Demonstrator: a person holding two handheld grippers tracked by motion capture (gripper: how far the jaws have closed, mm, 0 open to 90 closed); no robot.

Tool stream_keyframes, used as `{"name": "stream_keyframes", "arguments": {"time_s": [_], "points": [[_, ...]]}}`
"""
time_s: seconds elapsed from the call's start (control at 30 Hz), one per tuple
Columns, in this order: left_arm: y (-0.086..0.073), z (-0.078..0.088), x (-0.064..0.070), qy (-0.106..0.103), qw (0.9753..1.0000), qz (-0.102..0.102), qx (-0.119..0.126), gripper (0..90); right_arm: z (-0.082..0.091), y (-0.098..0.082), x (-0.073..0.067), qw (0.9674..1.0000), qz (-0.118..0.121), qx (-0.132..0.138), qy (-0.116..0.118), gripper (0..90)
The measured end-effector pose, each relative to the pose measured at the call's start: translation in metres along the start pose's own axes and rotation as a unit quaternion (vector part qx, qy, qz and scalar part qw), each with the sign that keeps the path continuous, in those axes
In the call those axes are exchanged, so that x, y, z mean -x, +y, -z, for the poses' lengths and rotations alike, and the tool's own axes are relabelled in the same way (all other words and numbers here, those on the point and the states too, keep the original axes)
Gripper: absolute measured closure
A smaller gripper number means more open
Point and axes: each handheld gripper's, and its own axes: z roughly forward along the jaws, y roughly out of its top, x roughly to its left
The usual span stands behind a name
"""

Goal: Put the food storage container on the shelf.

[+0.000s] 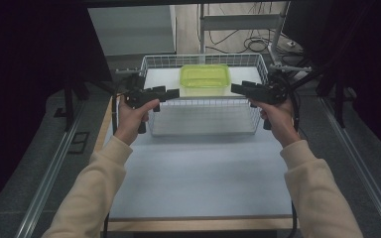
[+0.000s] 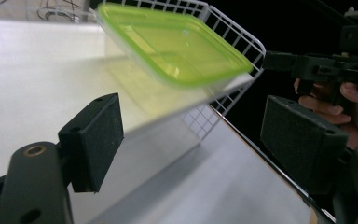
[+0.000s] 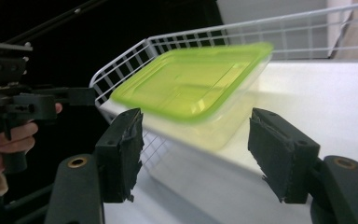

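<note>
So we've got a bench (image 1: 198, 173) with a pale, matte top, and a wood edge strip showing along the near side and a bit of the left side. Sitting right on it, toward the far end, is a white wire basket (image 1: 203, 130), roughly centered left to right. Its mesh walls stand up all round, and we can see the pale top straight through the near part of its floor. Inside the basket, at the back, sits a clear tub (image 1: 205, 79) with a lime-green lid. The near half of the bench, in front of the basket, is just plain surface.
</note>
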Motion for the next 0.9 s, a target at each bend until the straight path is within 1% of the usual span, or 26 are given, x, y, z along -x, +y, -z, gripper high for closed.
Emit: {"name": "stream_keyframes", "arguments": {"time_s": [0.1,0.13,0.2,0.3,0.4,0.53,0.6,0.67,0.73,0.77,0.8,0.83,0.9], "points": [[-0.015,0.006,0.005,-0.009,0.9999,-0.006,-0.002,21.2,0.005,-0.011,-0.007,0.9997,0.019,-0.012,0.004,35.3],[-0.019,0.008,0.007,-0.008,0.9999,-0.010,-0.004,21.3,0.006,-0.017,-0.010,0.9995,0.027,-0.017,0.007,34.8],[-0.030,0.012,0.010,-0.008,0.9997,-0.020,-0.007,21.3,0.009,-0.025,-0.014,0.9991,0.036,-0.019,0.013,34.7],[-0.048,0.018,0.014,-0.016,0.9996,-0.022,-0.011,21.3,0.014,-0.041,-0.020,0.9981,0.049,-0.029,0.022,33.9],[-0.067,0.025,0.018,-0.017,0.9993,-0.029,-0.014,21.3,0.020,-0.059,-0.026,0.9974,0.057,-0.035,0.029,32.9],[-0.095,0.031,0.020,-0.010,0.9987,-0.042,-0.028,21.3,0.029,-0.084,-0.031,0.9965,0.062,-0.041,0.038,31.5],[-0.109,0.034,0.020,-0.009,0.9983,-0.046,-0.033,21.1,0.033,-0.098,-0.033,0.9959,0.067,-0.047,0.038,30.5],[-0.123,0.037,0.021,-0.004,0.9977,-0.053,-0.042,21.0,0.037,-0.113,-0.034,0.9951,0.076,-0.052,0.037,30.0],[-0.135,0.039,0.020,0.001,0.9972,-0.055,-0.050,21.0,0.040,-0.127,-0.033,0.9948,0.076,-0.056,0.038,29.7],[-0.142,0.040,0.020,0.001,0.9973,-0.050,-0.053,20.9,0.042,-0.135,-0.031,0.9949,0.071,-0.060,0.040,29.2],[-0.146,0.040,0.020,0.000,0.9973,-0.050,-0.054,20.9,0.043,-0.143,-0.029,0.9946,0.067,-0.069,0.039,28.8],[-0.152,0.041,0.019,-0.002,0.9974,-0.045,-0.056,20.9,0.044,-0.149,-0.028,0.9945,0.068,-0.071,0.036,28.6],[-0.163,0.042,0.017,-0.002,0.9972,-0.046,-0.060,20.9,0.045,-0.162,-0.024,0.9938,0.070,-0.082,0.027,28.0]]}}
